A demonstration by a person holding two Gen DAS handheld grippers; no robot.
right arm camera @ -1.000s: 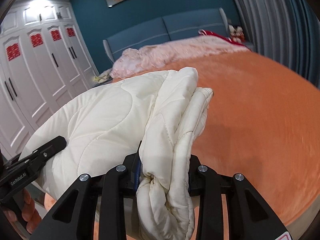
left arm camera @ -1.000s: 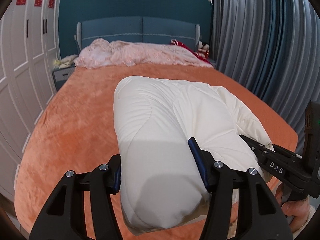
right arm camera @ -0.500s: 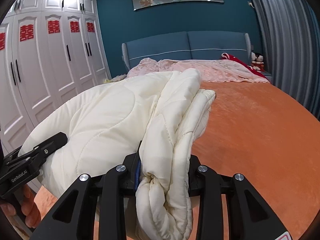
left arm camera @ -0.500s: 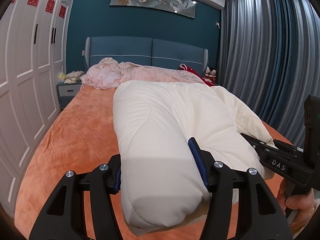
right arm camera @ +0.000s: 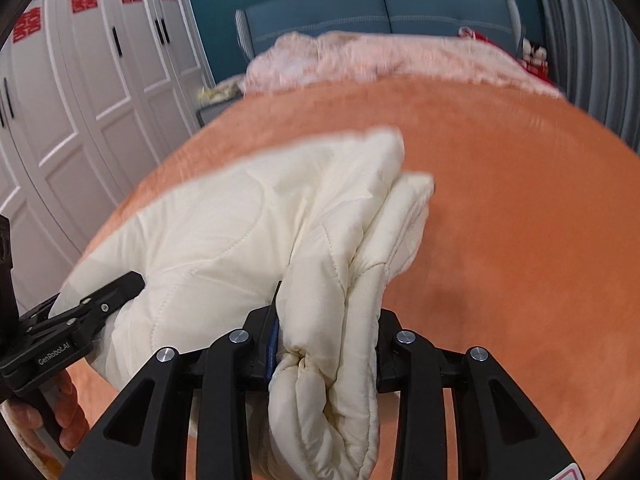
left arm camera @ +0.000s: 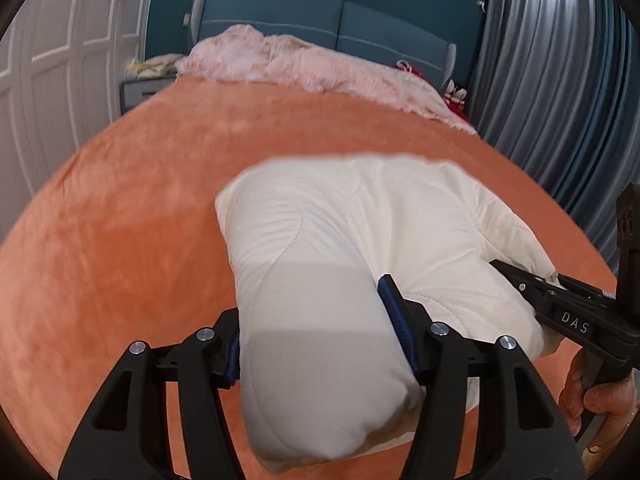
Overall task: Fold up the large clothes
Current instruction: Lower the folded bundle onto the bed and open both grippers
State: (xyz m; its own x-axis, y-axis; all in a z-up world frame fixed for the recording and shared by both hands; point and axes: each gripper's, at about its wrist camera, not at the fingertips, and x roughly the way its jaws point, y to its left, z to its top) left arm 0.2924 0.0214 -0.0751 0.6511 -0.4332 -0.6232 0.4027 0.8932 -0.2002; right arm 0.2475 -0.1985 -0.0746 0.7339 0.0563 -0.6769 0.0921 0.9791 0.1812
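Observation:
A bulky cream quilted garment [left arm camera: 360, 232], folded into a thick bundle, hangs between both grippers just above the orange bedspread [left arm camera: 120, 240]. My left gripper [left arm camera: 316, 340] clamps the bundle's rounded left end; its jaws are opening while the blue pads still press the fabric. In the right wrist view, my right gripper [right arm camera: 326, 340] is shut on the bunched layered edge of the garment [right arm camera: 224, 232]. A hand [left arm camera: 600, 400] holds the right tool at the far right. The garment's underside is hidden.
A crumpled pink blanket [left arm camera: 300, 64] lies along the blue headboard [left arm camera: 340, 24]. White wardrobe doors [right arm camera: 80, 100] line the left side, and grey curtains [left arm camera: 560, 80] the right. A nightstand [left arm camera: 140, 88] stands at the bed's far left corner. Bare orange bedspread [right arm camera: 520, 240] stretches beyond the garment.
Both grippers have dropped and moved forward with the garment, which now sits low over the bedspread. The views tilted down, so the wall picture has left the frame.

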